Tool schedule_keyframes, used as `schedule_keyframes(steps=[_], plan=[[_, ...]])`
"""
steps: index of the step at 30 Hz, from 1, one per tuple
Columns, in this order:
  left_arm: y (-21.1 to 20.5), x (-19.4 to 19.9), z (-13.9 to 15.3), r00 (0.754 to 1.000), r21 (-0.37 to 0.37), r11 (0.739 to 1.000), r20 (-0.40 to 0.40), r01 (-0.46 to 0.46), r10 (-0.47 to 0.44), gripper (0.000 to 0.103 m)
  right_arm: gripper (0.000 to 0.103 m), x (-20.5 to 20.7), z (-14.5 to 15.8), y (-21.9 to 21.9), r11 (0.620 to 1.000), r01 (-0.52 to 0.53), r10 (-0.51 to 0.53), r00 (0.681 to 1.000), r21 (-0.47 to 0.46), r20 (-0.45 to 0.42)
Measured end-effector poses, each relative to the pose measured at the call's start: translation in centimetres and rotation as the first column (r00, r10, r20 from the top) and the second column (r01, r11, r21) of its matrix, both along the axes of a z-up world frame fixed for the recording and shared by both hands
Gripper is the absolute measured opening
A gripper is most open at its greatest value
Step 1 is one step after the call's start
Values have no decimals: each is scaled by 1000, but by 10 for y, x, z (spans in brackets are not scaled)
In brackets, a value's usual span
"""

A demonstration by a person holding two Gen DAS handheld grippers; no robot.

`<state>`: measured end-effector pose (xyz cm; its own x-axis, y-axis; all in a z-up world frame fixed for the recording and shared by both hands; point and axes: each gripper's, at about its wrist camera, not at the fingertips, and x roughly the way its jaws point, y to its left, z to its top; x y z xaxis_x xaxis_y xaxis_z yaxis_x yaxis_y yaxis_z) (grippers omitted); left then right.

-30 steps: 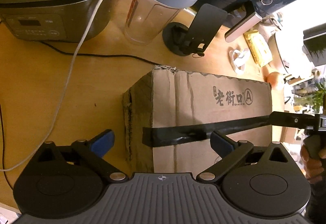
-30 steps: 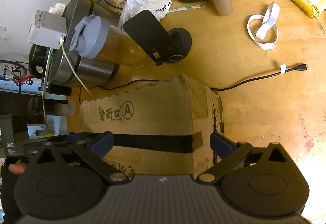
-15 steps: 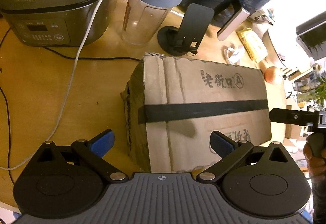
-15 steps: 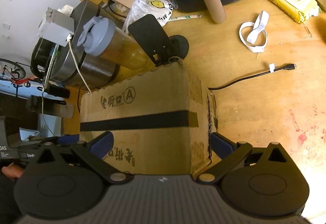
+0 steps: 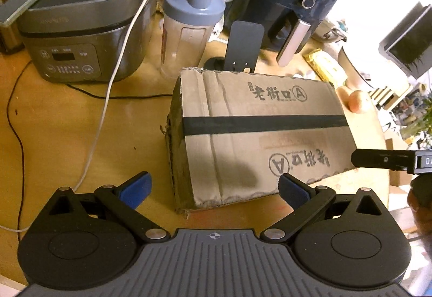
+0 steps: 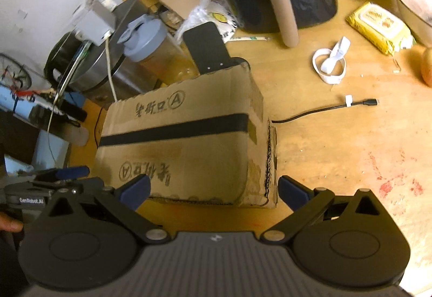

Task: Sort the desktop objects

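A taped cardboard box (image 5: pixel 259 140) with a black tape band and printed characters lies on the wooden desk. My left gripper (image 5: pixel 213 189) is open just short of the box's near left corner, and nothing sits between its blue fingertips (image 5: pixel 135 189). In the right wrist view the same box (image 6: pixel 186 140) lies ahead. My right gripper (image 6: pixel 213 190) is open at its near right corner without touching it. Each gripper shows in the other's view: the right one (image 5: pixel 388 159) by the box's right end, the left one (image 6: pixel 62 175) by its left end.
Behind the box stand a rice cooker (image 5: pixel 78 35), a shaker bottle (image 5: pixel 189 27), a black phone stand (image 5: pixel 243 46) and a dark air fryer (image 5: pixel 286 0). To the right lie a black cable (image 6: pixel 324 110), a white strap (image 6: pixel 329 62) and a yellow wipes pack (image 6: pixel 380 27).
Both grippers have drawn back and up from the box, so its whole top now shows. Both have stayed open the whole time.
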<state>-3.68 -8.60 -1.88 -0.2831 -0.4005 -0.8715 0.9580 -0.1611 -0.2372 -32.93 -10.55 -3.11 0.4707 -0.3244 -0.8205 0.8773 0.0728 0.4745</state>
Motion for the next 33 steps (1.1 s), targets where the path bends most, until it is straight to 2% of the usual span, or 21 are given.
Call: schedule_keyframes(steps=[6,15,22,29,33], plan=[[21,-2,-2,1000,-43,999,8,-18,19,103,103,9,0,21,997,-28,25,998,-70,-55],[54,-9,-3,998,-134,991,63,3,5,103,103,24,-1,58,985,-81,53,983,-154,-173],[79,-17,-8,993,-183,983,118,30,-8,103,103,34,-6,86,973,-102,40,958,-206,-285],[97,-26,-18,982,-222,973,188,61,-18,103,103,33,-11,104,966,-87,6,949,-243,-317],[102,-26,-24,982,-225,973,187,52,-9,103,103,33,-15,112,965,-91,5,944,-245,-330]])
